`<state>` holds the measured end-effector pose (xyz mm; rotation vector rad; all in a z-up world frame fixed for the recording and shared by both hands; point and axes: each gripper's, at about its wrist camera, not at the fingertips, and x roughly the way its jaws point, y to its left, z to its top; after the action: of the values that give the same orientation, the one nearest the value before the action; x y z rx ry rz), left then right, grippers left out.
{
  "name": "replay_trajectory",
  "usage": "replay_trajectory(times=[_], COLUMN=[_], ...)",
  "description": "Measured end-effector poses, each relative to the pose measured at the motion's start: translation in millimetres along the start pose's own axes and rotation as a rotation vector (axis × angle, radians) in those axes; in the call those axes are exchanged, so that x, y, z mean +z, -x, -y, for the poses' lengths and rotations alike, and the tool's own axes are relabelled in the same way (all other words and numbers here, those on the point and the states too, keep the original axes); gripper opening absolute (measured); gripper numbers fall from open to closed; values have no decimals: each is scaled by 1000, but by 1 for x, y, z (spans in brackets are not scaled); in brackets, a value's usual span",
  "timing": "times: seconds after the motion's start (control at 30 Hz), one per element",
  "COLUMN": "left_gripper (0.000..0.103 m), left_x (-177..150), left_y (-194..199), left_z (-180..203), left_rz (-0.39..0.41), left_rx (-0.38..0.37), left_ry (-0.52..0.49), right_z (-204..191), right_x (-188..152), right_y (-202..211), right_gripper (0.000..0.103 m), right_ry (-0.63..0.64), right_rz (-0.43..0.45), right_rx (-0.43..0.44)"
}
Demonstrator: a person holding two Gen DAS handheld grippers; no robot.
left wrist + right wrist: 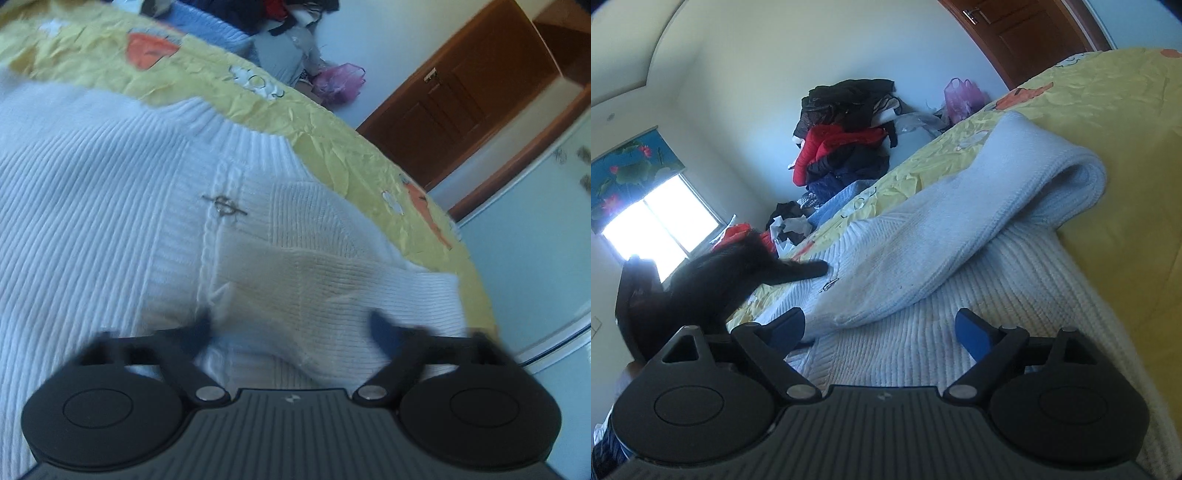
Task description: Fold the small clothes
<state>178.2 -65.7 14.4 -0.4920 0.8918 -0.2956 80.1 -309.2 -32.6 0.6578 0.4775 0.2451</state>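
My left tongs point(291, 328) tilt down over one white ribbed sweater point(110, 206) on the yellow bed point(332, 147), its folded sleeve point(314, 236) at twelve o'clock, jaws apart, grasping nothing. My right tongs point(881, 328) sit low, released, sleeve point(960, 229) lying at twelve.

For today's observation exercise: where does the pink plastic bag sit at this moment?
The pink plastic bag sits beyond the bed's far edge by the wall, between the clothes pile and the wooden door, upper middle in the right wrist view.
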Motion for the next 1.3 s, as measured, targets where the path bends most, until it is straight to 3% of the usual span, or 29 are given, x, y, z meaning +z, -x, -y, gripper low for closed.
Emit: replay_trajectory(times=[0.03, 0.1, 0.23, 0.43, 0.57, 0.67, 0.77, 0.8, 0.87, 0.93, 0.97, 1.03, 1.17, 1.23, 1.3], left_gripper=[18, 16, 11, 9, 10, 10, 14, 18, 45, 98, 103, 103, 103, 103, 103], left_x=[2, 3, 1, 19, 20, 21, 10, 3, -12, -10, -10, -7, 0, -1, 1], left_y=[-6, -11, -1, 62, 85, 74, 52, 50, 51, 47, 50, 55, 61, 62, 58], left_z=[2, 3, 19, 50, 21, -35, -72, -77, -81, -81, -85, -93, -109, -112, -110], left_rz=[-19, -43, 4, 234, 360, 300, 188, 209, 301, 319, 329, 331, 311, 321, 312], left_rx=[35, 74, 100, 151, 335, 454, 450, 445, 466, 506, 492, 425, 352, 335, 348], left_ry=[-19, -53, -170, -373, -467, -404, -361, -370, -389, -344, -329, -285, -189, -171, -183], right_z=[0, 0, 0, 0, 0, -2, -3, -3, -3, -5, -9, -20, -56, -63, -53], right_x=[0, 0, -1, -1, -1, -1, -1, 0, 0, 0, 2, 10, 42, 61, 82], right_y=[0, 0, 1, 2, 3, 3, 4, 4, 4, 6, 6, 6, -10, -42, -81], right_gripper=[93, 94, 95, 95, 95, 95, 95, 95, 94, 90, 90, 88, 88, 86, 86], right_ry=[0, -1, -1, -5, -4, -2, 0, 0, 0, 9, 31, 100, 367, 490, 533], right_rz=[-1, -1, -1, 2, 1, 0, -2, -2, -1, -6, -17, -10, 105, 86, 27], right_rx=[2, 8, 12, 14, 14, 11, 10, 10, 9, -6, -18, -43, -156, -266, -406])
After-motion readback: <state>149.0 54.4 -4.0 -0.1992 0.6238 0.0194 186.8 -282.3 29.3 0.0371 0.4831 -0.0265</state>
